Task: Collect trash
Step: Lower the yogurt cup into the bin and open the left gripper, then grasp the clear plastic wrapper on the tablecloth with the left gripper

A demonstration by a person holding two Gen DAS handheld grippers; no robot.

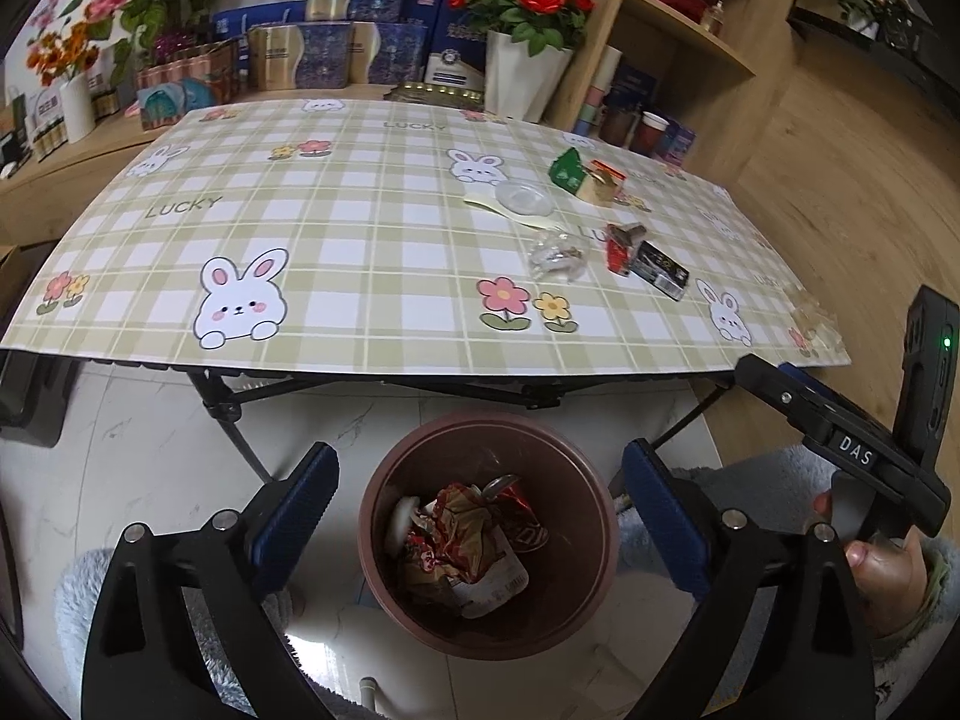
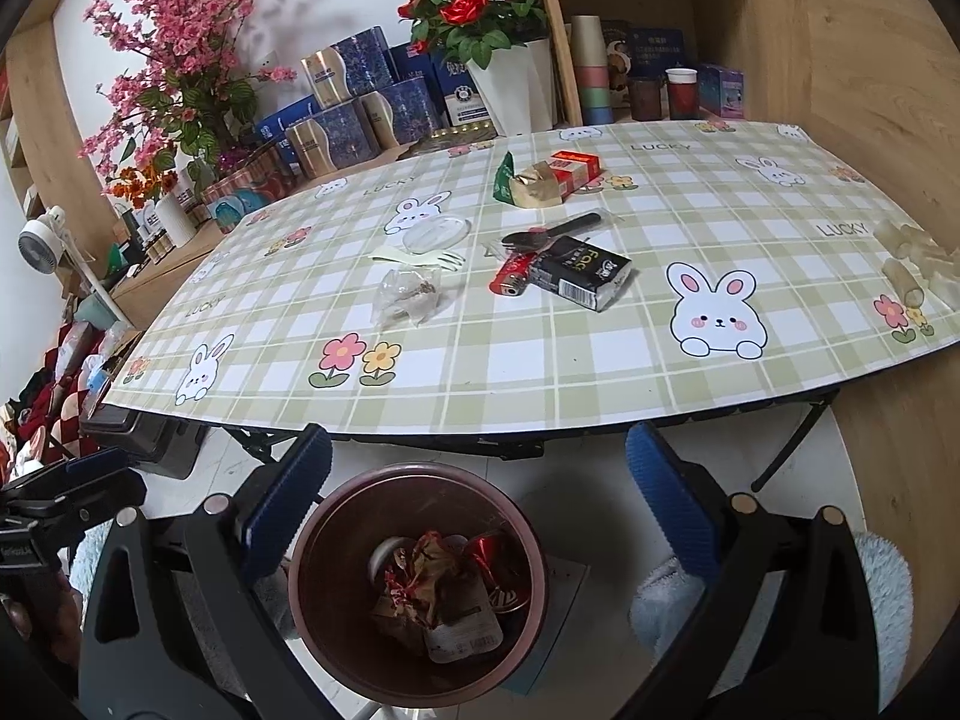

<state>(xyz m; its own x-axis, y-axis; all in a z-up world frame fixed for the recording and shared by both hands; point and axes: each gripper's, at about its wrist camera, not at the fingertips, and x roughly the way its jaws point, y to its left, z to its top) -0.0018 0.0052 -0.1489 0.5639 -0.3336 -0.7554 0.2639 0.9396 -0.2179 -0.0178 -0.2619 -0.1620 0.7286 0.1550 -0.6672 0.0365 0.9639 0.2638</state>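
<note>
A brown trash bin (image 1: 384,480) stands on the floor under the table's near edge, with crumpled wrappers (image 1: 462,540) inside. My left gripper (image 1: 480,510) hangs open above it, nothing between its fingers. My right gripper (image 2: 480,498) is also open and empty over the same bin (image 2: 312,540). On the table lie a black carton (image 2: 582,273), a red lighter (image 2: 513,276), a black spoon (image 2: 552,234), a green packet (image 2: 507,177), a red box (image 2: 576,168), a clear lid (image 2: 435,234), a pale fork (image 2: 420,258) and a clear plastic bag (image 2: 408,294).
A plaid bunny tablecloth (image 1: 300,240) covers the folding table. Crumpled clear wrap (image 2: 918,264) lies at its right edge. Flower pots (image 1: 522,78) and boxes (image 1: 324,54) line the back, beside a wooden shelf (image 1: 690,48) with cups. Fluffy slippers show by the bin.
</note>
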